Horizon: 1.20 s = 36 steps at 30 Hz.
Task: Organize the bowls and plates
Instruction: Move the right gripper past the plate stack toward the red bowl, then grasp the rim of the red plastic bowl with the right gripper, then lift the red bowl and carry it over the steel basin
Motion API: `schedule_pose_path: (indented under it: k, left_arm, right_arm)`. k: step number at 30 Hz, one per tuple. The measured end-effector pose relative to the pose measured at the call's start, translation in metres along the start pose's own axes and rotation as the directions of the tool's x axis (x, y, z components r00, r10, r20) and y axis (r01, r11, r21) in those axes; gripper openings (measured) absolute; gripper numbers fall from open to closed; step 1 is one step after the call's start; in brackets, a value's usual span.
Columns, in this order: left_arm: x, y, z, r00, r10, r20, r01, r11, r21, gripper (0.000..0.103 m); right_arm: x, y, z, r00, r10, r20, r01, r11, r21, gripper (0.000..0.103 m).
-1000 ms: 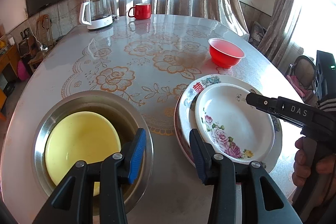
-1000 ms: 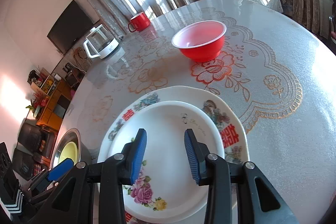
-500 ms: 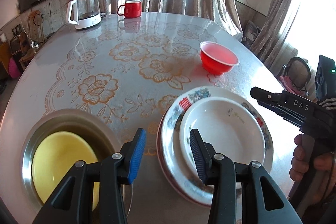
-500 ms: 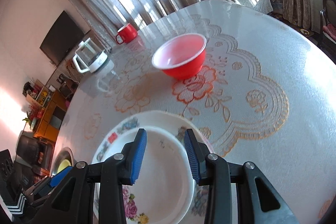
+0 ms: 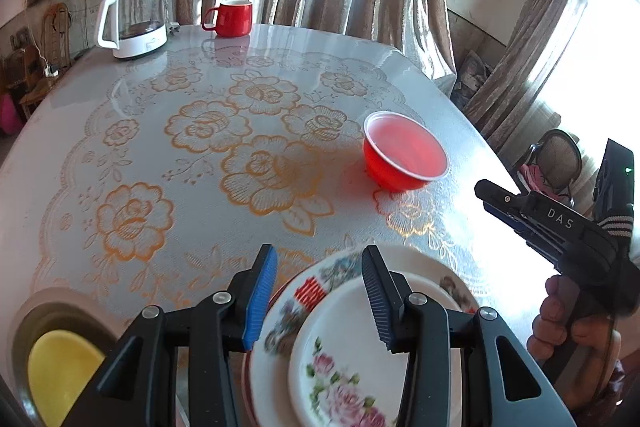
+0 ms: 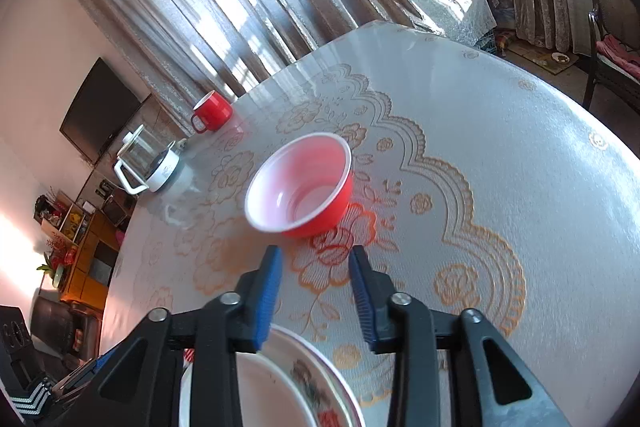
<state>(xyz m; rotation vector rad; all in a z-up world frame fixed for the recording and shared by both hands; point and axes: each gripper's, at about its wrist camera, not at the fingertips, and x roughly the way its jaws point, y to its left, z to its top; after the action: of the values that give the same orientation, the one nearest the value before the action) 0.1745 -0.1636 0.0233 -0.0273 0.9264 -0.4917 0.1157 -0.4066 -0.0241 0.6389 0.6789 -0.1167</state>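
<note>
A small white floral plate (image 5: 344, 355) lies on a larger patterned plate (image 5: 288, 311) at the near edge of the table. My left gripper (image 5: 320, 259) hovers open over the far rim of this stack, with nothing between its fingers. A red bowl (image 6: 304, 183) with a white inside stands upright just beyond my right gripper (image 6: 316, 257). That gripper's jaws are closing on empty air, above the cloth between the plates (image 6: 280, 387) and the bowl. In the left wrist view the red bowl (image 5: 404, 155) sits ahead to the right, and a yellow bowl (image 5: 60, 371) lies in a steel basin (image 5: 24, 311) at bottom left.
A glass kettle (image 5: 134, 19) and a red mug (image 5: 230, 19) stand at the far edge of the table. A hand (image 5: 560, 311) holds the right gripper (image 5: 490, 197) at the table's right side. A chair (image 5: 556, 159) stands beyond that edge, by the curtains.
Both grippers have moved forward over the table, away from the plates and basin and towards the red bowl. The right jaws stand narrower than before.
</note>
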Motion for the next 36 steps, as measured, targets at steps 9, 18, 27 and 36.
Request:
schedule_pose_path:
  k: [9,18,27,36]
  left_arm:
    - [0.05,-0.02,0.041,0.998,-0.054,-0.031,0.054,0.998,-0.024,0.045]
    - [0.112,-0.037,0.076,0.991,-0.094,-0.092,0.091,0.995,-0.041,0.042]
    - [0.102,-0.049,0.062,0.984,-0.154,-0.084,0.155,0.988,0.008,0.036]
    - [0.071,-0.042,0.058,0.993,-0.112,-0.034,0.112,0.994,0.011,0.036]
  right_arm:
    - [0.04,-0.013,0.036,0.999,-0.022,-0.024,0.023,0.999,0.043,0.024]
    - [0.07,-0.022,0.045,0.997,-0.038,-0.065,0.042,0.997,0.057,0.015]
    - [0.068,-0.014,0.035,0.996,0.016,-0.085,-0.014,1.0,0.023,0.009]
    - [0.057,-0.002,0.026,0.996,0.02,-0.086,-0.021,1.0,-0.014,0.009]
